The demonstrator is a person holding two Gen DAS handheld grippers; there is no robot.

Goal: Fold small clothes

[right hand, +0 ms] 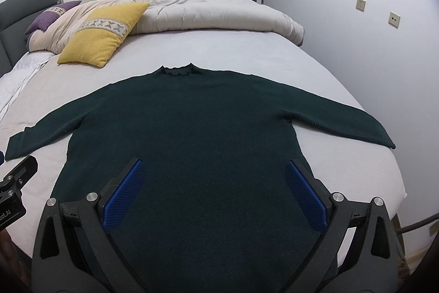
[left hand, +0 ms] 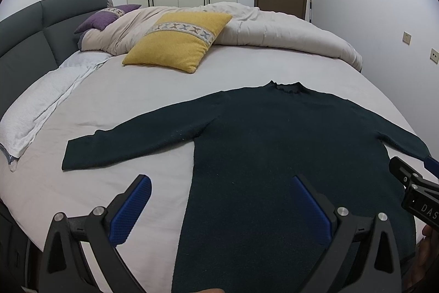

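A dark green long-sleeved sweater lies flat on the bed, collar at the far side, both sleeves spread out sideways. My left gripper hovers open over the sweater's lower left edge, with its left pad above the bare sheet. Above the sweater's lower body my right gripper stands open, nothing between its blue pads. Part of the right gripper's body shows at the right edge of the left wrist view.
The bed has a light grey sheet. A yellow cushion, a purple pillow and a bunched duvet lie at the far side. A grey headboard is on the left. Wardrobe and door stand behind.
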